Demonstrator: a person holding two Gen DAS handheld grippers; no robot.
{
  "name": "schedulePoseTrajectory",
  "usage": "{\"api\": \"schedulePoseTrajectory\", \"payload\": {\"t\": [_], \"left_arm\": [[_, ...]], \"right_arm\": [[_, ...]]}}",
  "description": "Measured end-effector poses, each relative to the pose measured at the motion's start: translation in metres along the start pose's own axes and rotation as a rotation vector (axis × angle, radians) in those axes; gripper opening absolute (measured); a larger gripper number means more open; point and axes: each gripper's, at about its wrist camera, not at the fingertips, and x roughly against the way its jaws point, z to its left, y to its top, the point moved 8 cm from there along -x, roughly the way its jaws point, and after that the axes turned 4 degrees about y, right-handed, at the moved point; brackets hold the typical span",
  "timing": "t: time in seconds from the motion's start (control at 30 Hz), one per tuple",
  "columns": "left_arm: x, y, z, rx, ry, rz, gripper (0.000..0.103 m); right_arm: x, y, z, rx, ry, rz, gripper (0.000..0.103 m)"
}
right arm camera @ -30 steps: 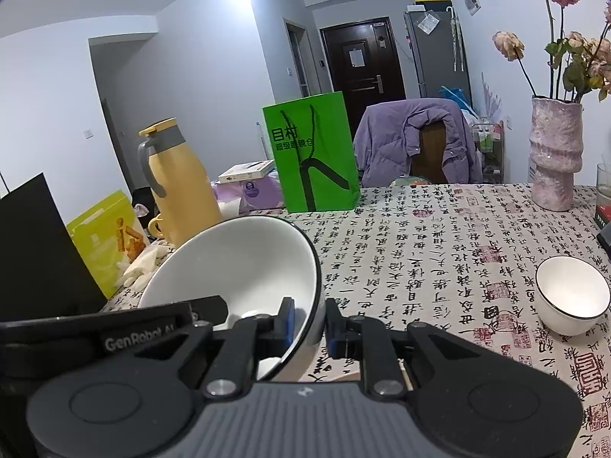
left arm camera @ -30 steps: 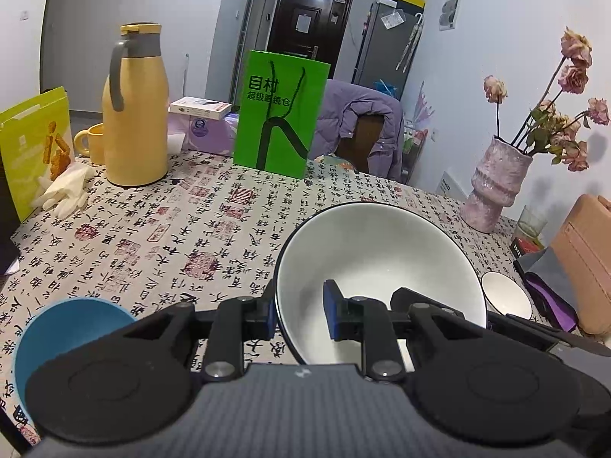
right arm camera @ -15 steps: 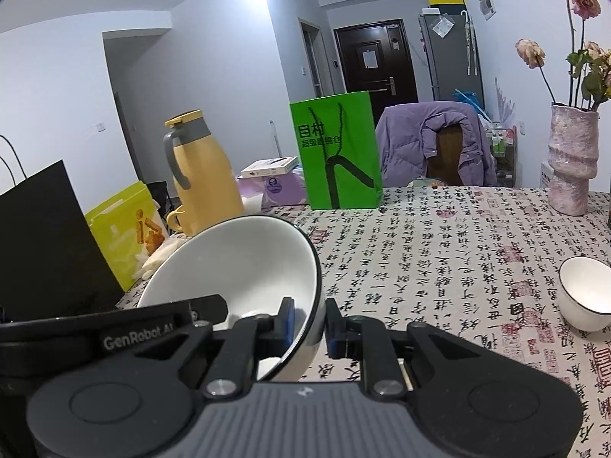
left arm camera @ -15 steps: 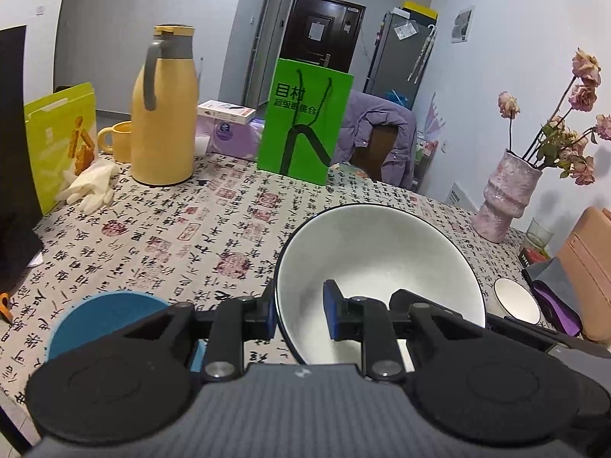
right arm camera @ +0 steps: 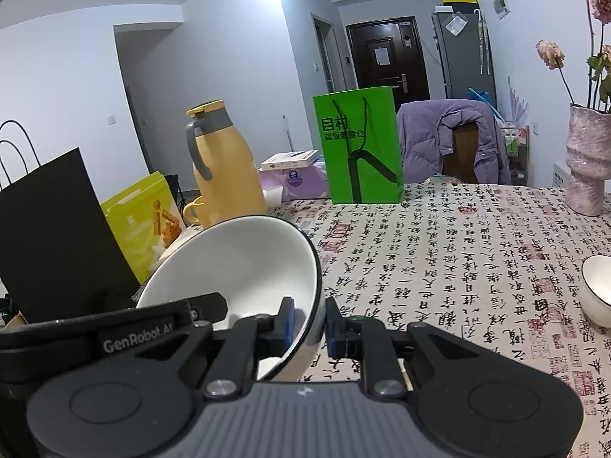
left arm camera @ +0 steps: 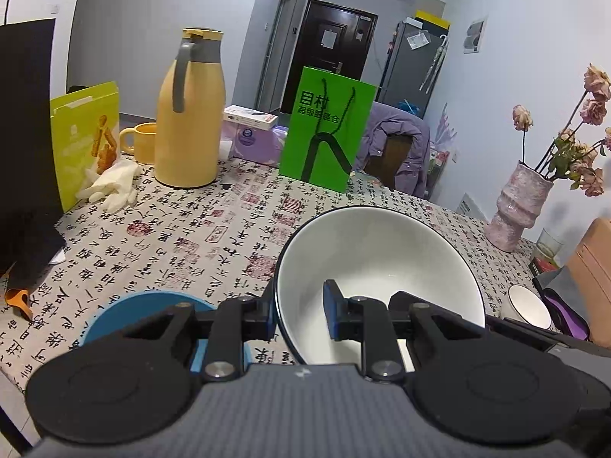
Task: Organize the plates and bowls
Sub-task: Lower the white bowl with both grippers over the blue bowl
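Pale grey walls (right arm camera: 236,76) enclose the room. A dark door (right arm camera: 385,59) stands at the far end, a grey fridge (right arm camera: 464,53) just right of it. Nearer than the door, a purple jacket drapes a wooden chair (right arm camera: 464,152) behind the script-patterned tablecloth (right arm camera: 458,252).

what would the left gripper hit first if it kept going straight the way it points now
Nothing before the large white bowl already clamped in the left gripper, which would travel with it. Beyond the bowl the line slopes down to bare patterned tablecloth, short of the green bag; depth is uncertain.
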Motion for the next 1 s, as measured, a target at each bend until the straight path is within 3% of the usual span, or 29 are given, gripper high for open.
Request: {"api": "schedulePoseTrajectory", "payload": {"t": [1.0], "left_arm": [[0.008,-0.007,0.08,0.084,0.059,0.006,0.023]], "right_arm": [[-0.035,-0.019,0.072,0.047,0.059,0.062,0.017]]}}
